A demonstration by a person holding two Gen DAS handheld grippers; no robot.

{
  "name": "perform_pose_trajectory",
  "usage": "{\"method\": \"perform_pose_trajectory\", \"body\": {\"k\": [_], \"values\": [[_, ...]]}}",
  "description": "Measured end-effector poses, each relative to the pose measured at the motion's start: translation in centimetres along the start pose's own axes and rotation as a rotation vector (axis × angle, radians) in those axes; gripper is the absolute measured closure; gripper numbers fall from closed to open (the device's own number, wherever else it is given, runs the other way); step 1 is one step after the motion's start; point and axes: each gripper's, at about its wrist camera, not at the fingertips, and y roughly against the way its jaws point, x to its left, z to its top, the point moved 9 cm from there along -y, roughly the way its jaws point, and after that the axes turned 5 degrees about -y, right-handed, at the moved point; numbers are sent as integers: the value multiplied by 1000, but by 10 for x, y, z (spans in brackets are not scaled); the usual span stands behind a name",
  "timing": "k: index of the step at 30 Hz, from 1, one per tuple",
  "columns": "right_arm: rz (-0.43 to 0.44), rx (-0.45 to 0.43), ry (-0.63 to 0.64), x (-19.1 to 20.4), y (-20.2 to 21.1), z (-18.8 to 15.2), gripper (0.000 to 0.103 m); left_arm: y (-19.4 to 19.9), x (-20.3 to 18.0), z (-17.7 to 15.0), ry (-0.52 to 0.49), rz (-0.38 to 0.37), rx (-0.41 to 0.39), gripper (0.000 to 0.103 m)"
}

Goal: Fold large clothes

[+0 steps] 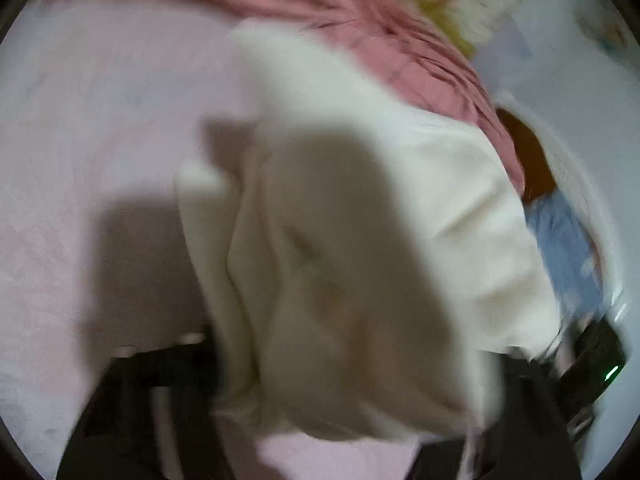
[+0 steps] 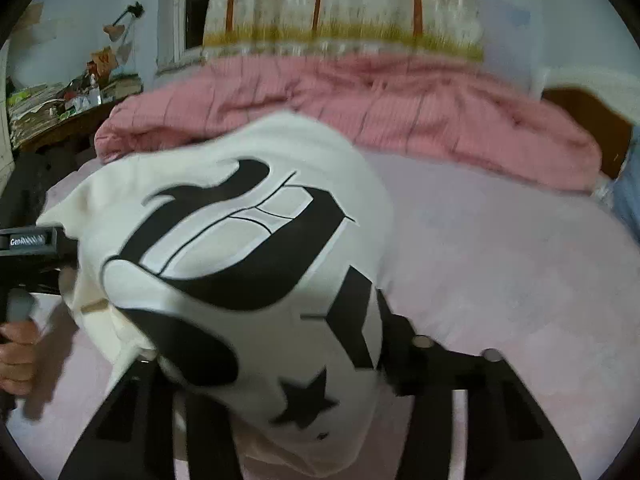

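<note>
On the bed, over its pale pink sheet, a cream garment with black lettering hangs bunched between both grippers. Its cloth fills the right gripper, whose jaws stand part closed on it. The left gripper likewise has cloth draped between its jaws, though blur hides whether they pinch it. A pink quilt lies behind.
</note>
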Motion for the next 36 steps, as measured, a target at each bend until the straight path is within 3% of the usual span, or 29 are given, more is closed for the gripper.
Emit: {"method": "perform_pose_trajectory", "body": {"k": [2, 7, 11, 20, 23, 27, 31, 33, 35, 36], "values": [[-13, -66, 22, 5, 14, 5, 63, 15, -24, -2, -174, 101, -63, 59], [-64, -273, 49, -5, 74, 32, 65, 49, -80, 0, -296, 60, -197, 63], [-106, -365, 47, -36, 115, 51, 65, 70, -141, 14, -420, 49, -322, 63], [-336, -523, -15, -171, 206, 81, 65, 47, -318, 40, -576, -71, -399, 63], [-376, -534, -99, -230, 216, 85, 65, 26, -379, 49, -657, -94, -484, 63], [-419, -512, -209, -318, 199, 80, 65, -34, -430, 59, -668, -182, -529, 63], [-497, -456, -258, -385, 171, 62, 64, -117, -462, 52, -683, -230, -466, 63], [-548, -395, -258, -413, 145, 43, 64, -171, -469, 40, -666, -244, -373, 63], [-598, -245, -292, -441, 109, 10, 64, -221, -464, 14, -647, -218, -234, 63], [-598, -129, -330, -454, 90, -6, 64, -248, -457, 3, -651, -149, -146, 60]]}}
